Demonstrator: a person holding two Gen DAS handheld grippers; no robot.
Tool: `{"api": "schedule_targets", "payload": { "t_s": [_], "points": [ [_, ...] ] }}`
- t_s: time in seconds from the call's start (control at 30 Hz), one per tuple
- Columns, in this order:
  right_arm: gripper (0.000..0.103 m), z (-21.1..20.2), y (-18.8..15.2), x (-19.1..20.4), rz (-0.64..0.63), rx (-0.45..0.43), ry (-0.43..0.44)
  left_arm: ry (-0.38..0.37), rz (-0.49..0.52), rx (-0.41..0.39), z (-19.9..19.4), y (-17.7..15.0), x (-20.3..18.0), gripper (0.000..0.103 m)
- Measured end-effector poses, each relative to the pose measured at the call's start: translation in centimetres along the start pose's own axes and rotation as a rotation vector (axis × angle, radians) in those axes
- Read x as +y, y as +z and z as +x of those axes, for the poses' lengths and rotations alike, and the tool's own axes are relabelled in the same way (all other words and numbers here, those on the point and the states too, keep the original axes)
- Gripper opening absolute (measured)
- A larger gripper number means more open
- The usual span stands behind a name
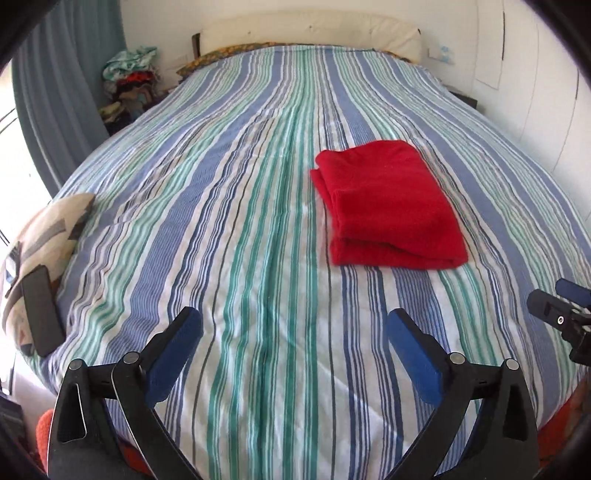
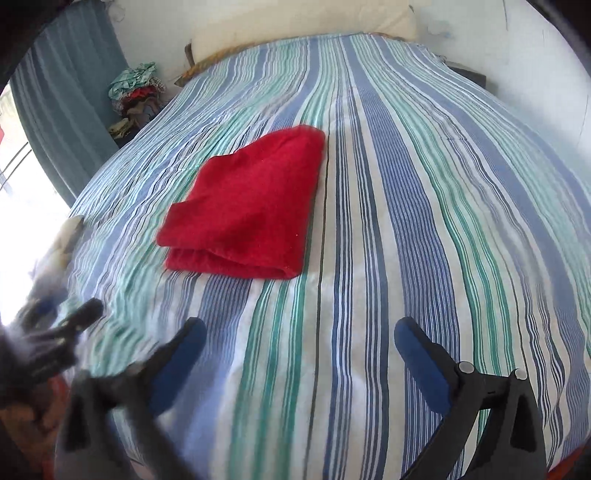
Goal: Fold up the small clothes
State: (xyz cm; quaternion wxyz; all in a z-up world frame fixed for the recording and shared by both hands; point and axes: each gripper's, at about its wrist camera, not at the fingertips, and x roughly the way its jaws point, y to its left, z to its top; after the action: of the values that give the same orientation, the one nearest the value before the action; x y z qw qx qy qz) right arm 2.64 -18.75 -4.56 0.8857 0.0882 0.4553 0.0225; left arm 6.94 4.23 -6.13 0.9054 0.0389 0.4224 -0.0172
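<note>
Bright daylight glares from the left; fisheye edges bend, right wrist view's lower left smears.

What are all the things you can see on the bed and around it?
folded cloth: one, red, lying on the bedspread, right of the middle stripes
bedspread: one, blue, green and white stripes, covering the bed
cushion: one, cream with grey patches, at the bed's left edge
phone: one, black, lying on the cushion
pile of clothes: one, mixed colours, beside the curtain
curtain: one, grey-blue, at far left
headboard: one, cream, at the far end
left gripper: black with blue pads, open, empty
right gripper: same, open, empty
</note>
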Motion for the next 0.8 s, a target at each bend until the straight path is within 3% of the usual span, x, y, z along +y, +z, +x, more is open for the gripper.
{"api": "schedule_targets", "payload": {
  "t_s": [0.33, 0.5, 0.8],
  "points": [
    [0.103, -5.7, -1.6, 4.6, -0.15, -0.007, -0.075, -0.008, -0.05, 0.055, -3.9, -0.3, -0.1, 0.101],
    [0.103, -6.8, -2.3, 5.0, -0.149, 0.011, -0.083, 0.054, -0.004, 0.025, -5.1, -0.3, -0.8, 0.101],
    [0.102, -8.7, -2.7, 5.9, -0.166, 0.004, -0.102, 0.034, -0.001, 0.035, -5.6, -0.4, -1.4, 0.103]
  ]
}}
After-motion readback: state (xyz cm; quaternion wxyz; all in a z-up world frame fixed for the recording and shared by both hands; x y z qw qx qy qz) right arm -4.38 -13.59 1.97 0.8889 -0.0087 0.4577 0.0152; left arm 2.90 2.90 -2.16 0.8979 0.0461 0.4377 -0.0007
